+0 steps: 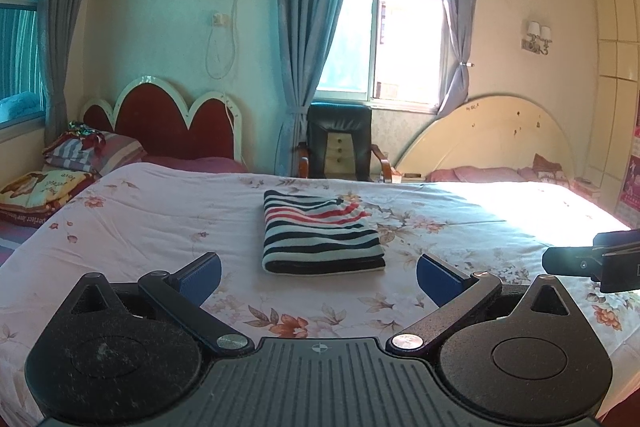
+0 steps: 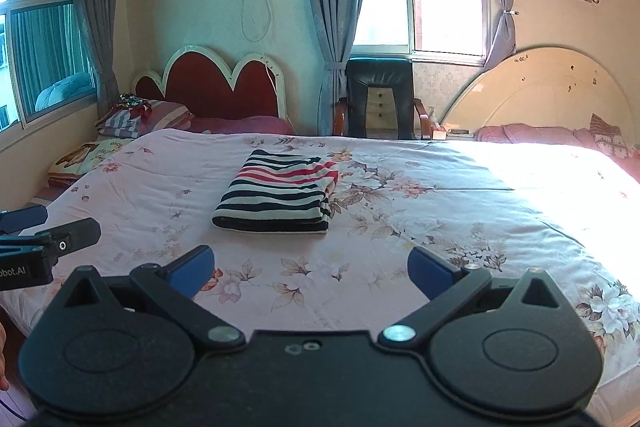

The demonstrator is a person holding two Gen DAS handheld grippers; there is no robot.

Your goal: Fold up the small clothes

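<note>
A small striped garment (image 1: 320, 233), black, white and red, lies folded into a neat rectangle on the floral bedspread (image 1: 160, 219). It also shows in the right wrist view (image 2: 278, 193). My left gripper (image 1: 318, 277) is open and empty, held just short of the garment's near edge. My right gripper (image 2: 310, 269) is open and empty, held back from the garment, to its right. Each gripper's side shows in the other's view: the right one (image 1: 596, 261), the left one (image 2: 40, 243).
The bed (image 2: 440, 211) fills the foreground, sunlit on its right side. A second bed with a red headboard (image 1: 168, 119) and pillows (image 1: 80, 155) stands at the left. A black chair (image 1: 340, 143) stands under the window.
</note>
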